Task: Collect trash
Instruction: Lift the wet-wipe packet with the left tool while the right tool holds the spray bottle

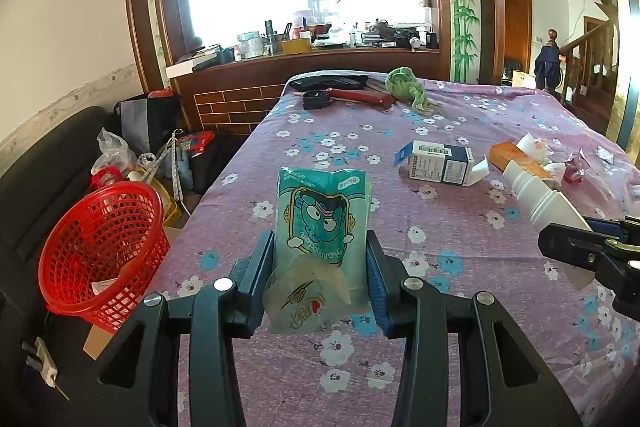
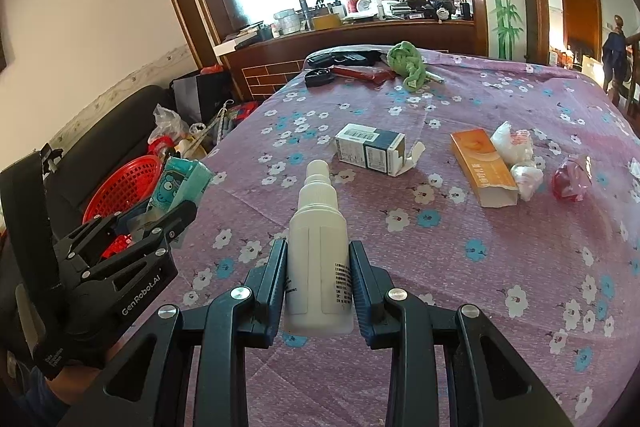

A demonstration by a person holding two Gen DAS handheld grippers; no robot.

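Observation:
My left gripper (image 1: pixel 320 259) is shut on a teal cartoon-printed tissue packet (image 1: pixel 322 219), held above the near left part of the flowered purple table (image 1: pixel 460 227). My right gripper (image 2: pixel 318 267) is shut on a white spray bottle (image 2: pixel 318 227), nozzle pointing away. The bottle (image 1: pixel 540 195) and right gripper (image 1: pixel 580 247) show at the right edge of the left wrist view. A red mesh basket (image 1: pixel 100 251) stands left of the table, below its edge. On the table lie a blue-white carton (image 2: pixel 370 149), an orange box (image 2: pixel 484 167), crumpled white tissue (image 2: pixel 518 157) and a red wrapper (image 2: pixel 570 179).
At the table's far end lie a green cloth (image 2: pixel 408 63), a red case (image 2: pixel 362 73) and black items (image 2: pixel 340 59). A dark sofa (image 1: pixel 44 163) with bags (image 1: pixel 112 151) lines the left wall. A cluttered wooden counter (image 1: pixel 304 61) stands behind the table.

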